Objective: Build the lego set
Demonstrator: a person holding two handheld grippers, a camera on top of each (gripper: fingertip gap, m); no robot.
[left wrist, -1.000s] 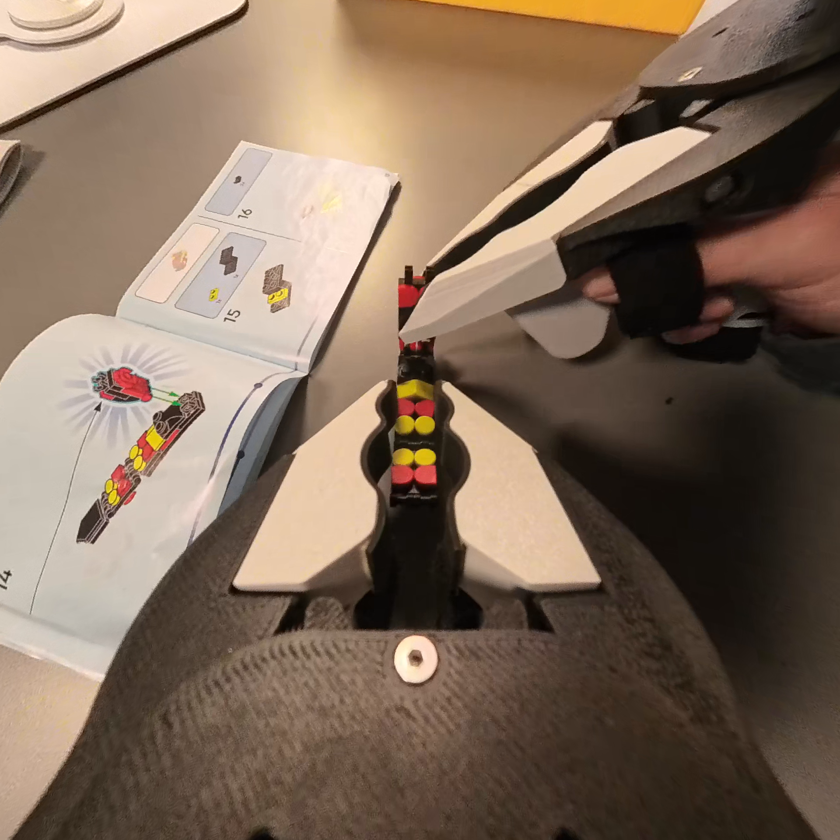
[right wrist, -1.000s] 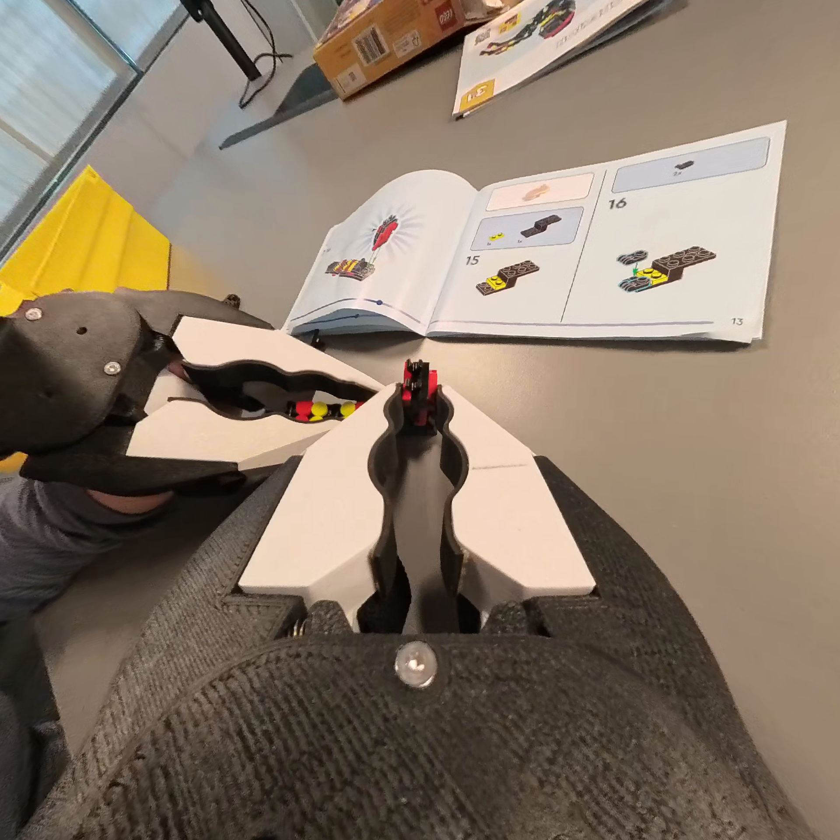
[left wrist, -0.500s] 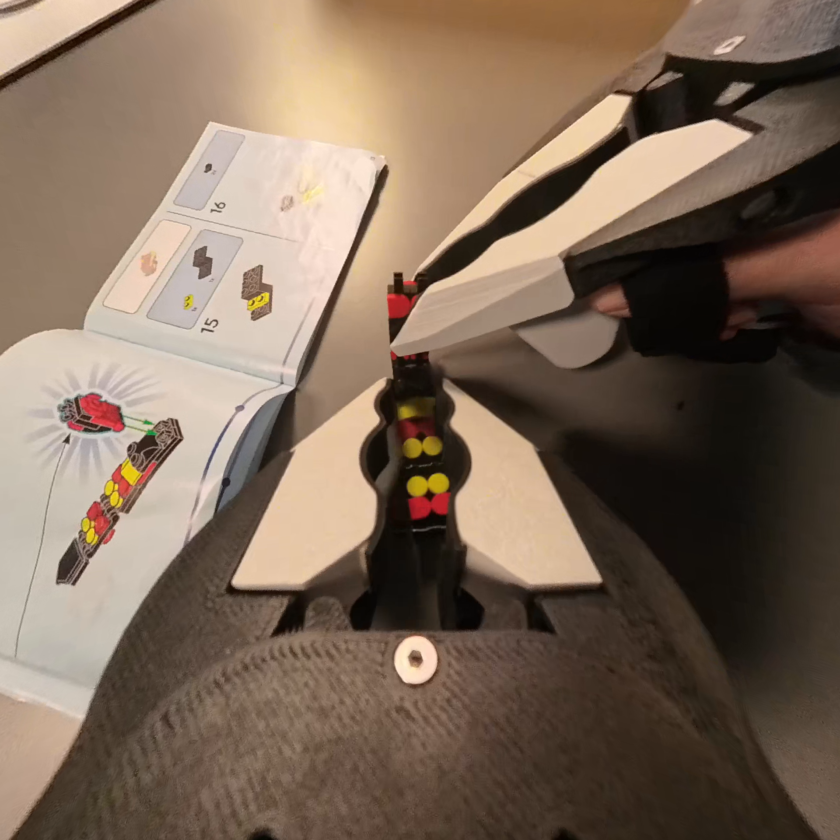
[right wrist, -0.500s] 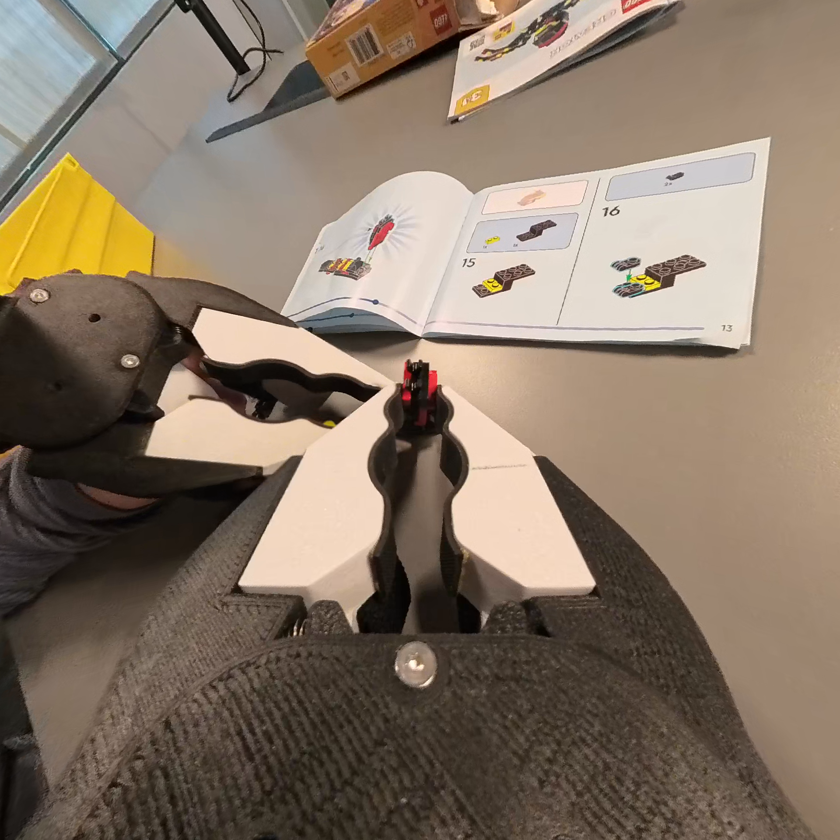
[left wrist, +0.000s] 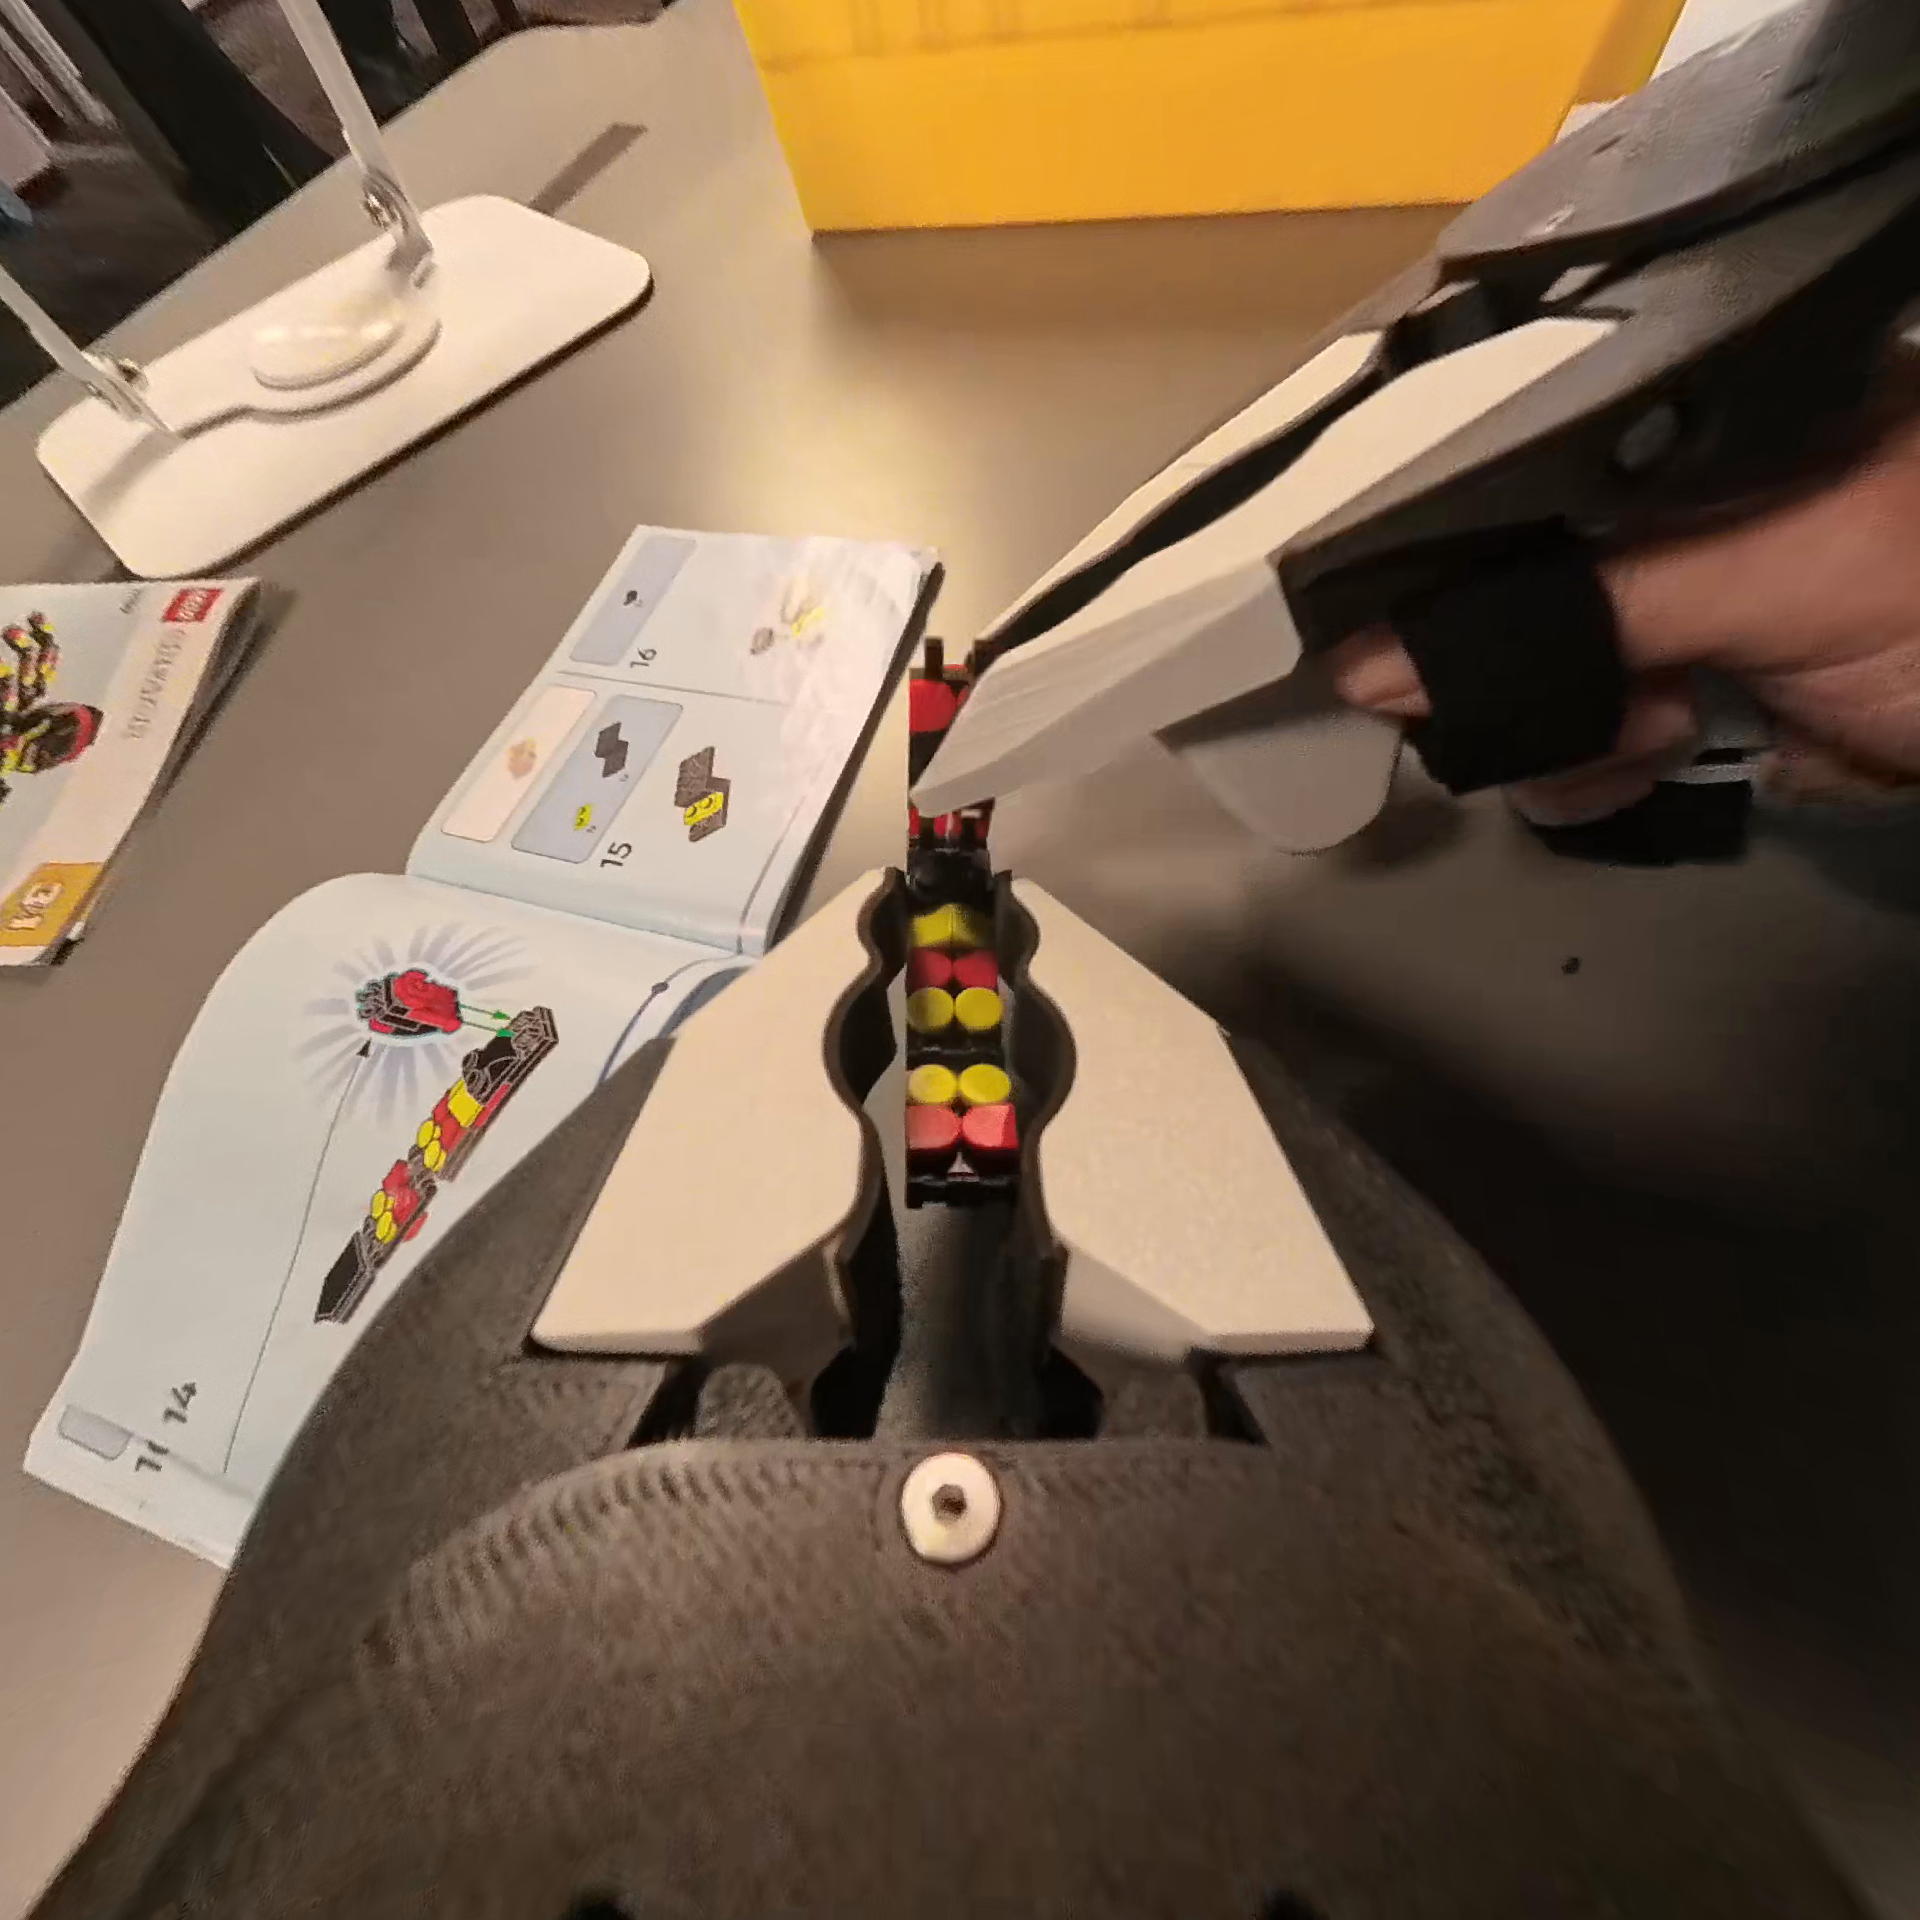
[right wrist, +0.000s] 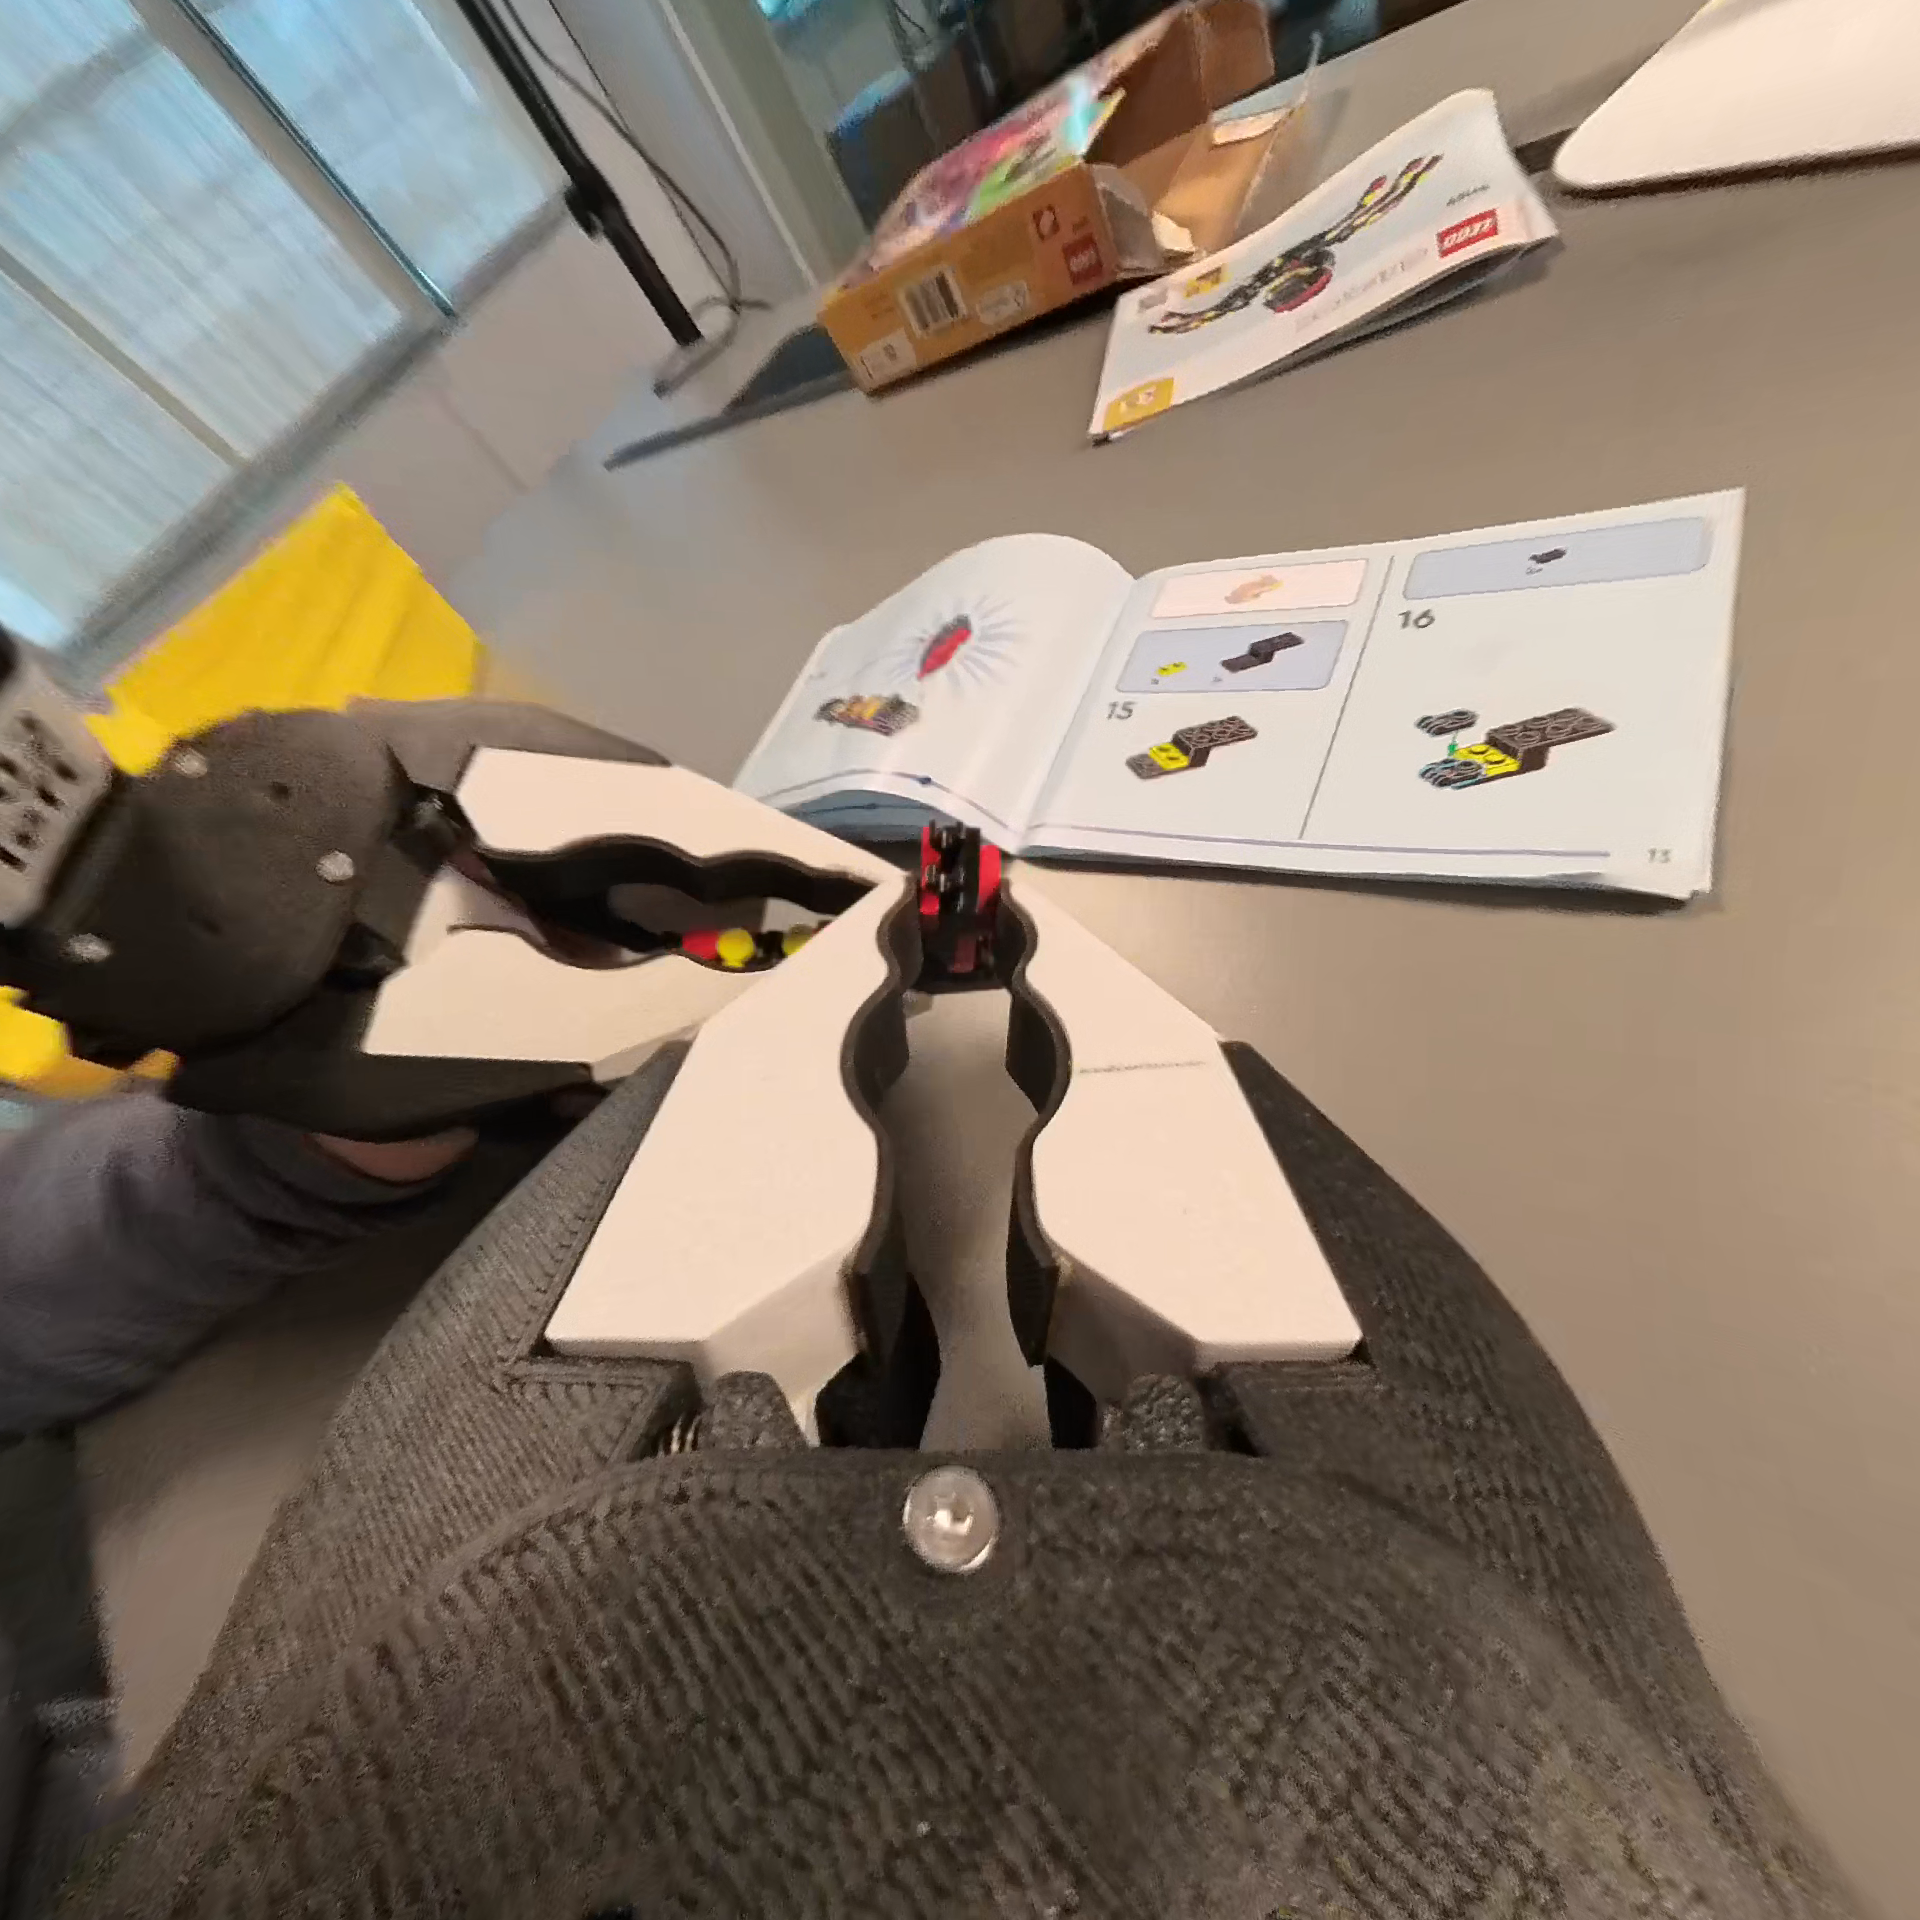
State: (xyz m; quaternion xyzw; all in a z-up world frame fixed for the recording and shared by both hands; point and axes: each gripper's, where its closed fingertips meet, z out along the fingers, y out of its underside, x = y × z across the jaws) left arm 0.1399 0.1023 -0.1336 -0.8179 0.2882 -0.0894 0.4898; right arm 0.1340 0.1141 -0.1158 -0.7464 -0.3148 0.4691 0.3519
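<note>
The left gripper [left wrist: 951, 935] has its fingers [left wrist: 748, 1122] closed on a long black lego strip [left wrist: 958, 1049] studded with red and yellow pieces, which lies lengthwise in the slot and sticks out past the tips. The right gripper [right wrist: 951, 914] is nearly closed too, pinching a small red-and-black lego sub-assembly [right wrist: 958, 899] at its very tips, and meets the strip's far end from the side.

The step looks like seating that red piece on the end of the strip, as the open instruction booklet [right wrist: 1299, 707] pictures. To do it well, keep the strip level and steady, line the studs up squarely, then press straight along the stud axis; an angled push could lever the strip out of the slot.

Both pieces appear held above the grey counter [right wrist: 1558, 1143], with bare surface to the right. The booklet lies just beyond the tips, a second booklet [right wrist: 1320, 260] and an opened cardboard box [right wrist: 997, 260] farther off, a yellow bin [left wrist: 1143, 114] and a white lamp base [left wrist: 343, 353] behind.
</note>
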